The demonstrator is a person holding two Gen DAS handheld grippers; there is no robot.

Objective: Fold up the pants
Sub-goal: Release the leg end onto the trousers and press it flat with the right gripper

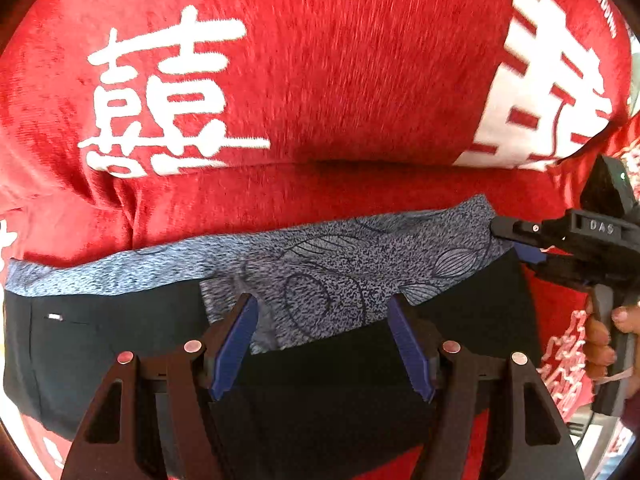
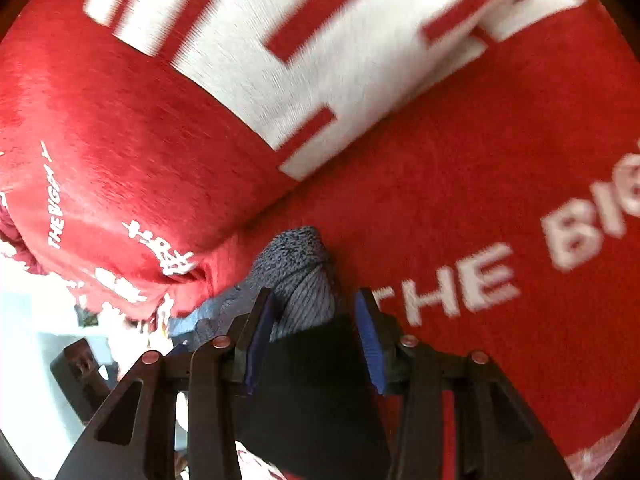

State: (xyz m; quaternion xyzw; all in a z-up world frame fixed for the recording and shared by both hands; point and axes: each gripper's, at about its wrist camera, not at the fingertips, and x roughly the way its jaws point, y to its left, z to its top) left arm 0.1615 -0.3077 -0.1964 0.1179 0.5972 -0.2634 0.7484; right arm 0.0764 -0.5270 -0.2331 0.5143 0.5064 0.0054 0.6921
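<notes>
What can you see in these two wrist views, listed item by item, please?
pants: one, black with a blue-grey patterned waistband, lying across the red blanket, one end bunched between the right gripper's fingers.
red blanket: one, red with white characters and lettering, under and behind the pants.
pillow: one, red and white, on the blanket beyond the pants.
left gripper: black with blue pads, open over the waistband.
right gripper: black with blue pads, at the pants' end; whether it clamps is unclear.
hand: one, holding the right gripper's handle.

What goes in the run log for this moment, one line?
step: fold pants | left gripper: open over waistband | right gripper: shut on pants edge | surface: red blanket
</notes>
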